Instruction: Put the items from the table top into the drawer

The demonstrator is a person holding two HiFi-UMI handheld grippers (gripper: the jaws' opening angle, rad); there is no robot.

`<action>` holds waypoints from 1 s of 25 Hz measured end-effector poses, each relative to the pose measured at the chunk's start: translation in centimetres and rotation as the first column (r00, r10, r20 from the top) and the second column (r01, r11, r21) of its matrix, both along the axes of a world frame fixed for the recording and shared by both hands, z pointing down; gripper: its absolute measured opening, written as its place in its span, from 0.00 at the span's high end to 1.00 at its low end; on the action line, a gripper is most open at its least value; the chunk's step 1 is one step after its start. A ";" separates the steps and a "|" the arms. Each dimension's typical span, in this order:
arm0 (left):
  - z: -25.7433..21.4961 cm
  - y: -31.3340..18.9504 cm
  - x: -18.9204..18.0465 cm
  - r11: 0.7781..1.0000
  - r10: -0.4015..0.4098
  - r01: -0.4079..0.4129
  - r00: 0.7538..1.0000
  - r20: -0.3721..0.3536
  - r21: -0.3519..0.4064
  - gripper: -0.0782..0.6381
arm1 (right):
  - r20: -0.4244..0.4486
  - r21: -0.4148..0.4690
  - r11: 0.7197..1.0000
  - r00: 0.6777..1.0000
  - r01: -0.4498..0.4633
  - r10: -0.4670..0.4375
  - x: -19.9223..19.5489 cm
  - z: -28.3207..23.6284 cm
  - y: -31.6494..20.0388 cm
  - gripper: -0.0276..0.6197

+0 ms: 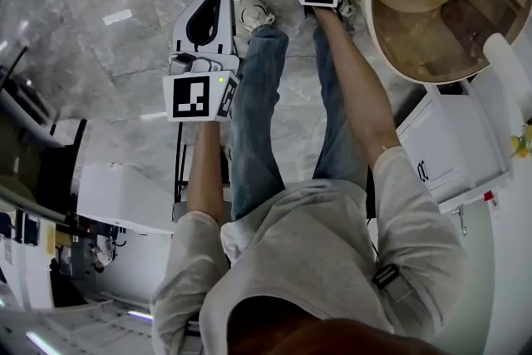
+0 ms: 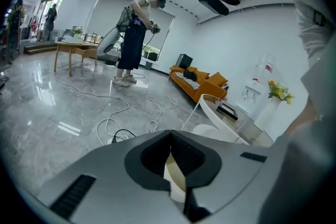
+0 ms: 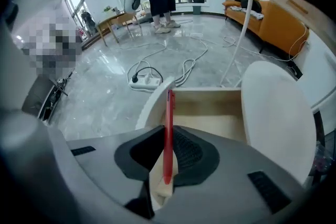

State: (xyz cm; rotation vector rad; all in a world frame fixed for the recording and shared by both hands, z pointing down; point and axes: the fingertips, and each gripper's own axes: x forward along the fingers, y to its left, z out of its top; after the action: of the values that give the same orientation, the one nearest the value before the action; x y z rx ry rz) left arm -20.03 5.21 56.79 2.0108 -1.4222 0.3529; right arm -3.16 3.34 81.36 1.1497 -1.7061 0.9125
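Firmly, the right gripper [image 3: 169,128] clamps the red pen [image 3: 168,113] between its jaws; pen vertical, free end toward frame top.

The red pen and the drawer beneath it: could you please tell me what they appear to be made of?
The red pen is probably plastic: smooth, slightly glossy and evenly red. The drawer looks like pale wood or wood-look board inside, matte with a warm tan tone. Its curved front seems to be white paint or laminate, though the look leaves that open.
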 end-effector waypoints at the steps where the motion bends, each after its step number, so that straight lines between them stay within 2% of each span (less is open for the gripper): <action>1: 0.6 0.0 -0.1 1.000 0.003 -0.003 1.000 0.004 0.000 0.87 | -0.009 -0.019 1.000 1.000 0.006 -0.007 0.1 1.7 0.1 0.85; 7: 3.7 -0.2 -1.4 1.000 -0.007 0.007 1.000 0.029 -0.003 0.87 | -0.052 -0.112 0.994 0.998 0.016 -0.022 0.6 8.7 -0.7 0.85; 15: 5.4 -0.7 -2.3 0.999 -0.045 0.045 0.998 0.035 -0.001 0.87 | -0.078 -0.194 0.981 0.996 0.029 -0.045 1.2 12.4 0.0 0.85; 18: 5.3 -0.8 -2.1 0.999 -0.049 0.049 0.998 0.037 0.001 0.87 | -0.073 -0.193 0.981 0.996 0.035 -0.050 1.2 12.7 0.1 0.80; 20: 4.9 -0.7 -1.9 0.999 -0.053 0.053 0.998 0.036 0.001 0.87 | -0.066 -0.183 0.982 0.996 0.041 -0.054 1.0 12.2 -0.1 0.73; 23: 4.0 -0.6 -1.9 0.998 -0.058 0.059 0.998 0.035 -0.001 0.87 | -0.053 -0.142 0.989 0.997 0.047 -0.055 0.6 10.3 -0.5 0.74; 25: 3.0 -0.7 -1.9 0.998 -0.061 0.061 0.998 0.035 0.000 0.87 | -0.045 -0.091 0.995 0.998 0.047 -0.051 0.0 8.2 -0.9 0.82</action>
State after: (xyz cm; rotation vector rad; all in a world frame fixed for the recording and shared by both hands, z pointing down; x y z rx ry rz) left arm -21.89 4.47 59.81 1.9648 -1.5013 0.3631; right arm -3.14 2.40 89.51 1.0576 -1.6314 0.9150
